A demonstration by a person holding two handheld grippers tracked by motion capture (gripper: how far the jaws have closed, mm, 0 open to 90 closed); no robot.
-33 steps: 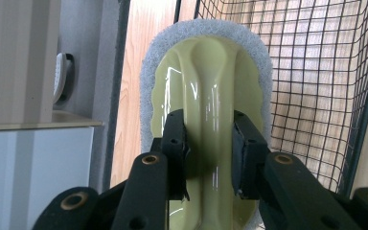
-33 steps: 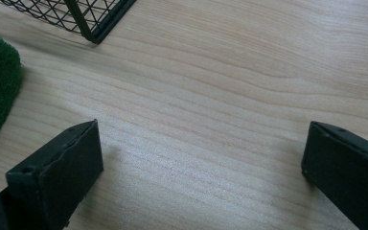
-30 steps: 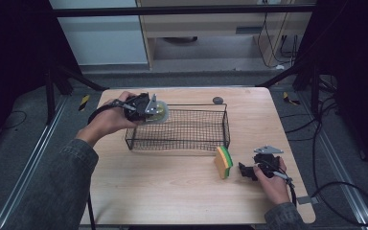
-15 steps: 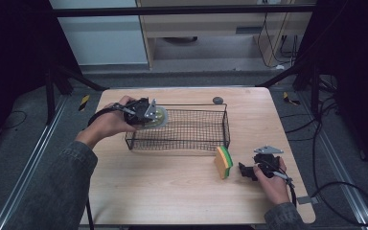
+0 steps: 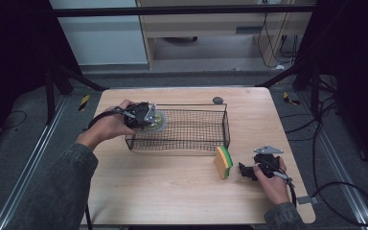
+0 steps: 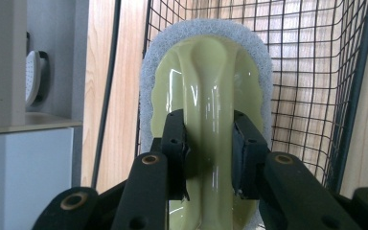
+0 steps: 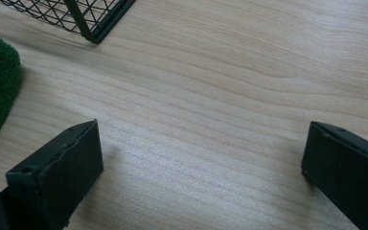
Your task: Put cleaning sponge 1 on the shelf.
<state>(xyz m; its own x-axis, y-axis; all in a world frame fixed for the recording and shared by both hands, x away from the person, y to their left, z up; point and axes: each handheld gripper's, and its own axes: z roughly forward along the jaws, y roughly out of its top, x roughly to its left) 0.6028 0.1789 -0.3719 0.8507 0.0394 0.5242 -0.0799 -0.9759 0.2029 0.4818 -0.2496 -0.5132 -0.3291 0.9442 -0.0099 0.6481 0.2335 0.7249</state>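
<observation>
The left gripper [image 5: 149,116] is clamped on the scrubber's [image 6: 206,96] handle, holding it at the wire basket's [image 5: 226,125] left end, the basket stretching away rightwards. The right gripper [image 5: 246,171] rests wide open on the worktop [image 5: 172,191], just right of the sponge [image 5: 224,162].

Yellow-green sponge [image 5: 224,162] upright on wooden table [image 5: 172,191], w/ small dark round object [image 5: 217,100] near table's far edge.
</observation>
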